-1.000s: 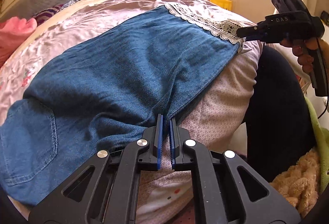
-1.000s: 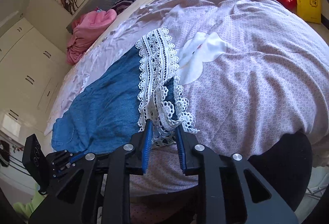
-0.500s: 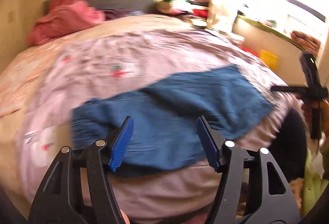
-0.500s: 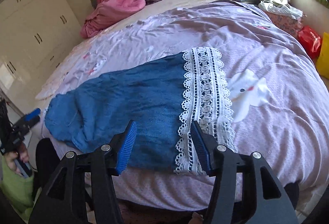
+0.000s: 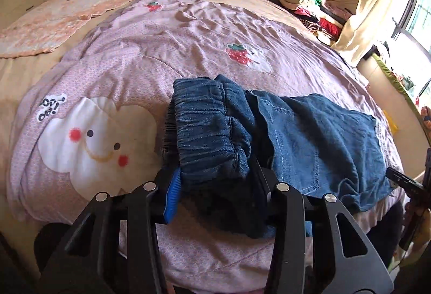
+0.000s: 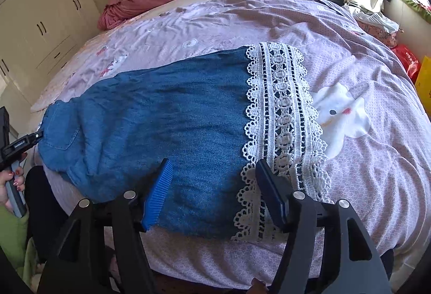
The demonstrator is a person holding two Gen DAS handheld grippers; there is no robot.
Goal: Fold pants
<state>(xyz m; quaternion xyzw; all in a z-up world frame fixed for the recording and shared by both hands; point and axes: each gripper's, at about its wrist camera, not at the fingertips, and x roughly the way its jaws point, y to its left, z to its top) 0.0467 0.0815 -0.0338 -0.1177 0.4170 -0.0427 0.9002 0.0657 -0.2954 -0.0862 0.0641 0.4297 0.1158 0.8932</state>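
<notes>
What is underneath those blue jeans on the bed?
Under the jeans lies the pink patterned quilt, showing all around them. Whatever print or object sits directly beneath is covered.

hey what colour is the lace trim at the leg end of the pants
White, an openwork scalloped lace trim on the blue denim pants; clearest in the right wrist view.

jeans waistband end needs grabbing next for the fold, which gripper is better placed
Left. The left gripper stands open around the bunched waistband, while the right gripper is open over the lace hem.
</notes>
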